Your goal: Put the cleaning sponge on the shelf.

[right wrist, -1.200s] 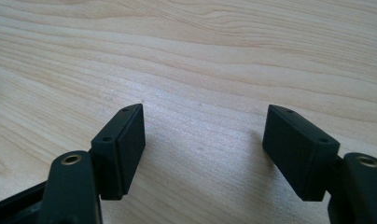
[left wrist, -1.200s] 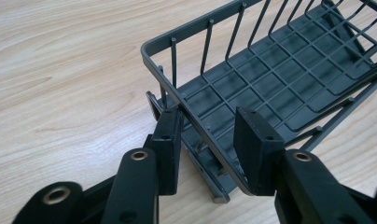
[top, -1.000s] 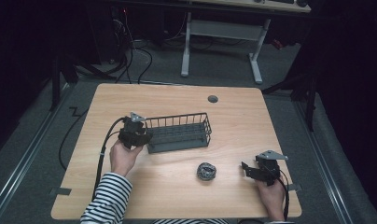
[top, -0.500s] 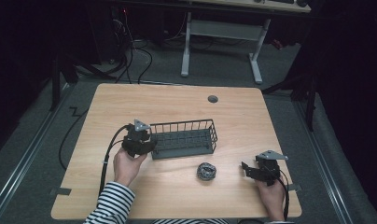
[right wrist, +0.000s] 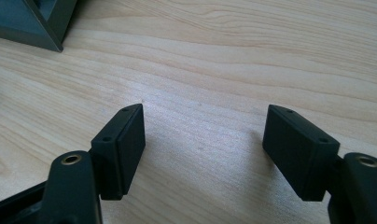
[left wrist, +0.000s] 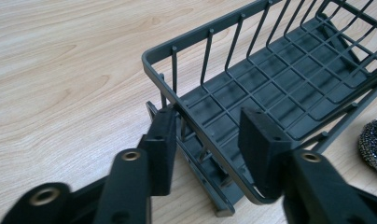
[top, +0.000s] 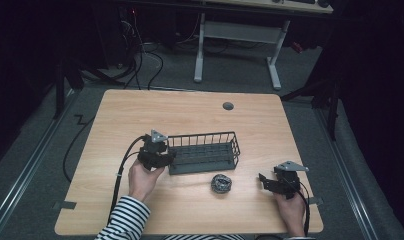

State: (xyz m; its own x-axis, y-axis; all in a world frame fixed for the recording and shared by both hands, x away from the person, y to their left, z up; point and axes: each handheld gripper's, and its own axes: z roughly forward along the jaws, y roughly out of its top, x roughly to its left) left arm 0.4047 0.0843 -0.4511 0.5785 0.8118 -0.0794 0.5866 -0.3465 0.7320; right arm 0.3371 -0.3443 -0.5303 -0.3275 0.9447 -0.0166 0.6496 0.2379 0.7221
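Observation:
A dark grey wire basket [top: 200,135] stands on the wooden table [top: 140,110], left of centre. My left gripper [top: 166,159] is at its left end. In the left gripper view its jaws have just been opening and now straddle the basket's end rim [left wrist: 200,35] with my left gripper [left wrist: 207,140] open. The rim wire runs between the pads, and the right pad stands off it. A steel-wool scrubber [top: 221,183] lies in front of the basket, also seen as a scrubber [left wrist: 374,145] at the edge. My right gripper [top: 262,180] rests low over bare wood, and my right gripper [right wrist: 205,140] is open wide with nothing in it.
A round grey grommet [top: 228,105] sits in the table's far side. The basket corner [right wrist: 32,23] shows at the upper left of the right gripper view. A black cable [top: 122,160] trails from the left gripper. A white desk frame [top: 240,35] stands on the floor beyond the table.
The left gripper and the basket slid right and slightly nearer to the person. The left jaws, shut on the basket's end rim before, have parted. The right gripper kept still.

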